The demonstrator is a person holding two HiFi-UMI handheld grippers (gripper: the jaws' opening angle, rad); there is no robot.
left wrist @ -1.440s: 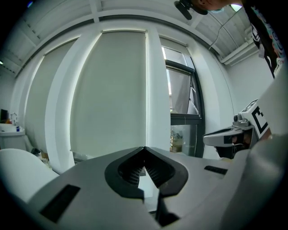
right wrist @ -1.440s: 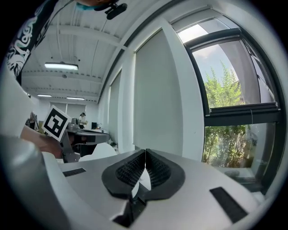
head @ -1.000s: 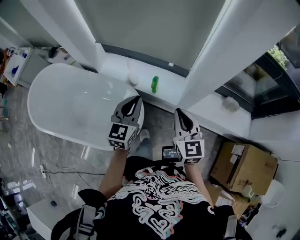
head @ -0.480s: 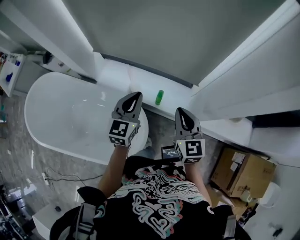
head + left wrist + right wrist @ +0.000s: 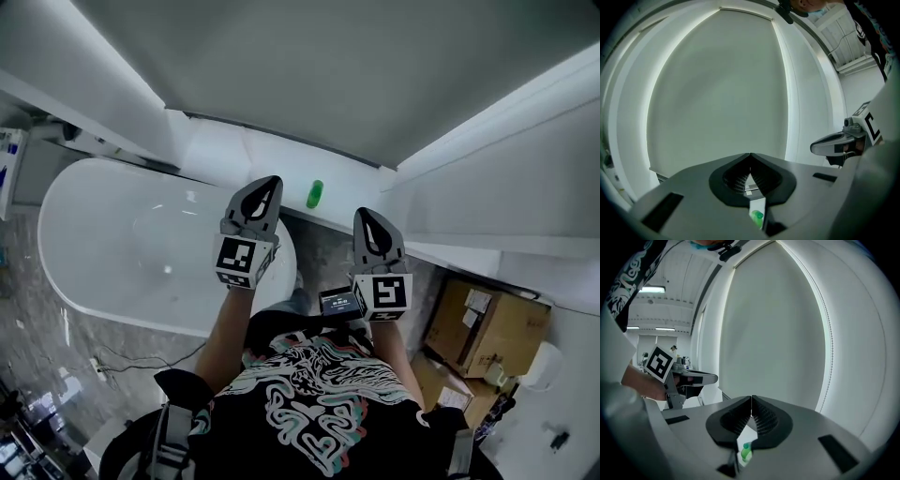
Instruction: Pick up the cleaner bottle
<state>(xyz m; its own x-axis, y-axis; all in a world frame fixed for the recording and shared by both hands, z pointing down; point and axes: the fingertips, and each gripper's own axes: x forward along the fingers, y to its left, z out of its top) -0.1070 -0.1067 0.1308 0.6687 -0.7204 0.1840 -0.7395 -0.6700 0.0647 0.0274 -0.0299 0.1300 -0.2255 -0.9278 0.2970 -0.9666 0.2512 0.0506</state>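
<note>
**A:** Where was the green bottle (image 5: 315, 194)?

**B:** It was on the white ledge (image 5: 246, 155) below the big grey blind (image 5: 328, 75), just past the rounded end of the bathtub (image 5: 103, 234). From the head view it sat between the two gripper tips and a little beyond them. Neither one touched it.

**A:** What about the left hand-held gripper (image 5: 271, 182)?

**B:** It was closed. Its own view showed the jaws meeting at the tips with nothing between them. The bottle showed small and far off through the gap under the tips, and it looked upright.

**A:** And the right hand-held gripper (image 5: 365, 214)?

**B:** That one was the same, jaws pressed together and empty. The bottle showed through its lower gap too. Both grippers were held side by side, apart from each other, pointing toward the ledge.

**A:** Was there anything else around?

**B:** There was a cardboard box (image 5: 487, 328) on the floor off to the right.
</note>
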